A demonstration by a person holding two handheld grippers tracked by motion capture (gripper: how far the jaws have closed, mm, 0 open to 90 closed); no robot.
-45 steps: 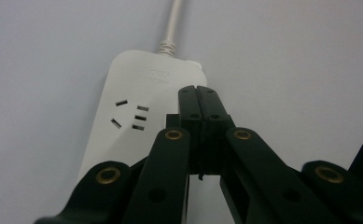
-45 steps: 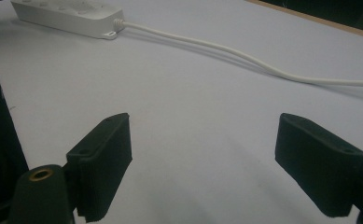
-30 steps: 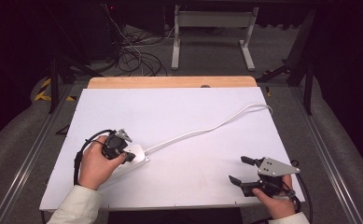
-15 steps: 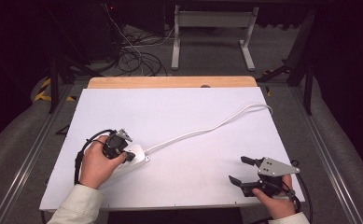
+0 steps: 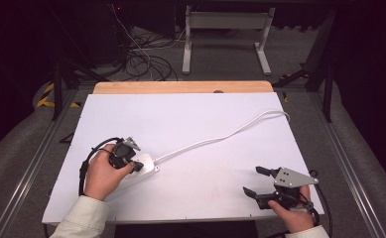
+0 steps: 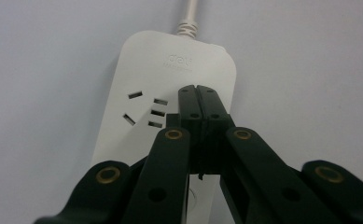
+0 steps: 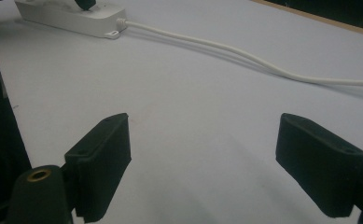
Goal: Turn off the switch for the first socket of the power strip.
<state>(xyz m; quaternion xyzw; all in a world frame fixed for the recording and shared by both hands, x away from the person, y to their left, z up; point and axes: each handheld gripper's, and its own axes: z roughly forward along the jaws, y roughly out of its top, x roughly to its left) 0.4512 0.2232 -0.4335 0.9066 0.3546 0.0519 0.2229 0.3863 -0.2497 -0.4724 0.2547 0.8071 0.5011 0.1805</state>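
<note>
Two grippers sit at my near edge of the white table [image 5: 205, 119]. My right gripper [image 5: 254, 181] rests low at the near right corner, jaws spread wide with nothing but bare tabletop between them; in the right gripper view its two black pads [image 7: 102, 158] stand well apart. My left gripper [image 6: 198, 95] is at the near left, its jaws pressed together tip to tip, and from the left gripper view those closed tips sit on or just above the top face of the white power strip [image 6: 170, 79], right beside a cluster of socket slots [image 6: 147, 111]. I cannot tell whether the tips actually touch the plastic. From the high view my left hand [image 5: 103, 171] covers much of the power strip [image 5: 148, 163], which lies flat on the table's near left part. Its white cord [image 5: 230, 134] leaves the far end of the strip and runs across the table toward the far right, curving near that edge. Beyond the table's wooden far edge [image 5: 180, 87], dark cables [image 5: 146, 59] lie tangled on the floor beside a grey stand [image 5: 225, 29].
</note>
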